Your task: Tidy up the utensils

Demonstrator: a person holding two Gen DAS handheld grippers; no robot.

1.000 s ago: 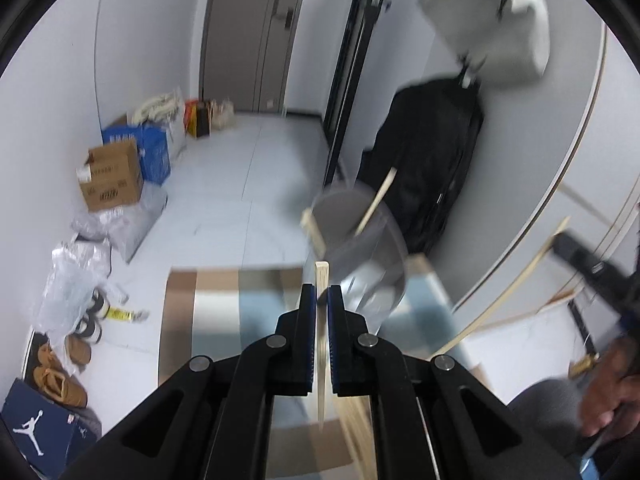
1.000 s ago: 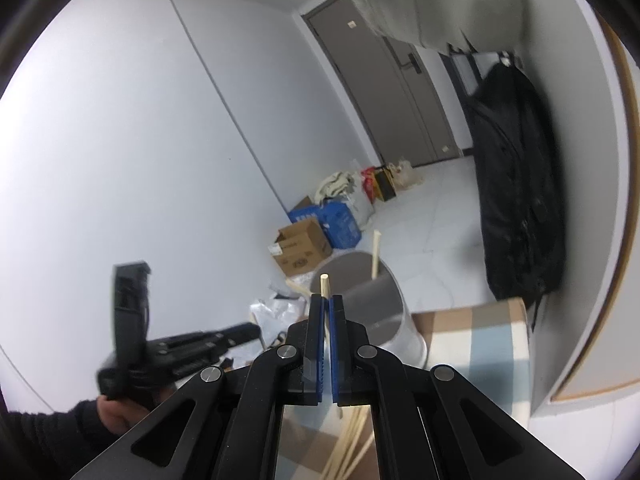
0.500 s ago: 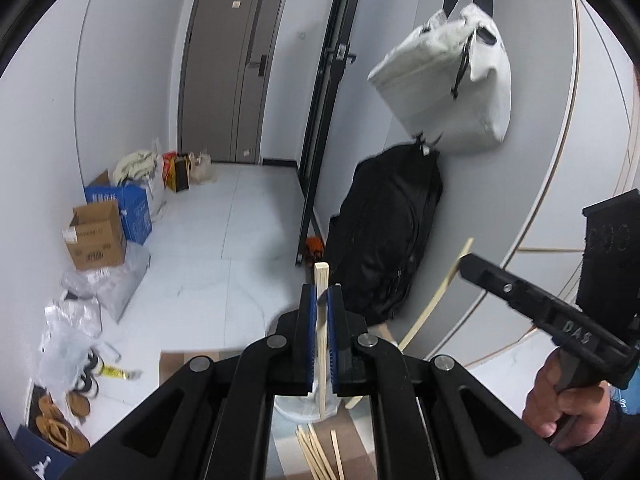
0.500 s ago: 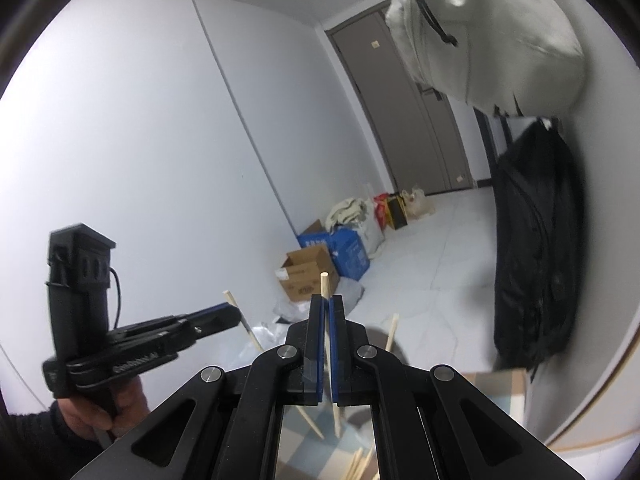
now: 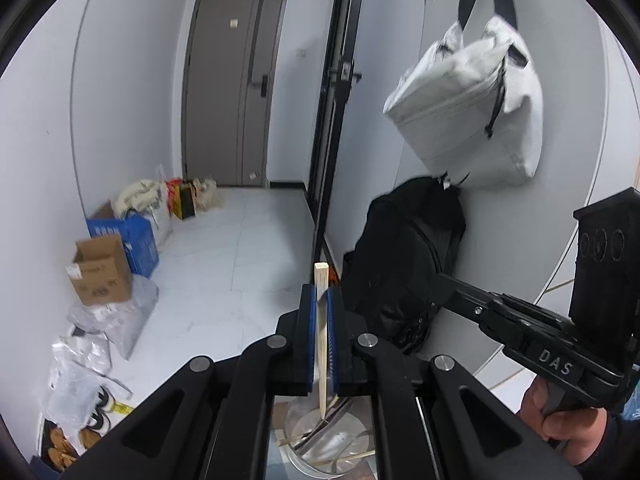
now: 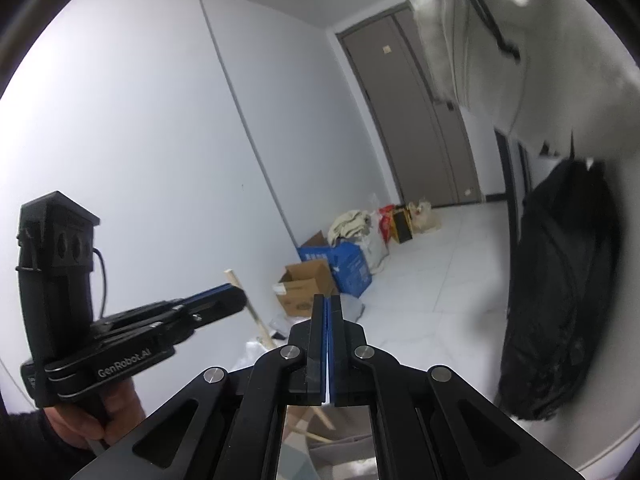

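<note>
My left gripper (image 5: 319, 308) is clamped on a chopstick (image 5: 321, 320) held upright, its lower tip hanging over the cup (image 5: 332, 440) just below. My right gripper (image 6: 327, 320) is fully closed; I see nothing between its pads here. To drop this one cleanly, I judge I should centre the tip over the cup's mouth, lower until it is inside the rim, then release, keeping the right gripper clear of the cup.
</note>
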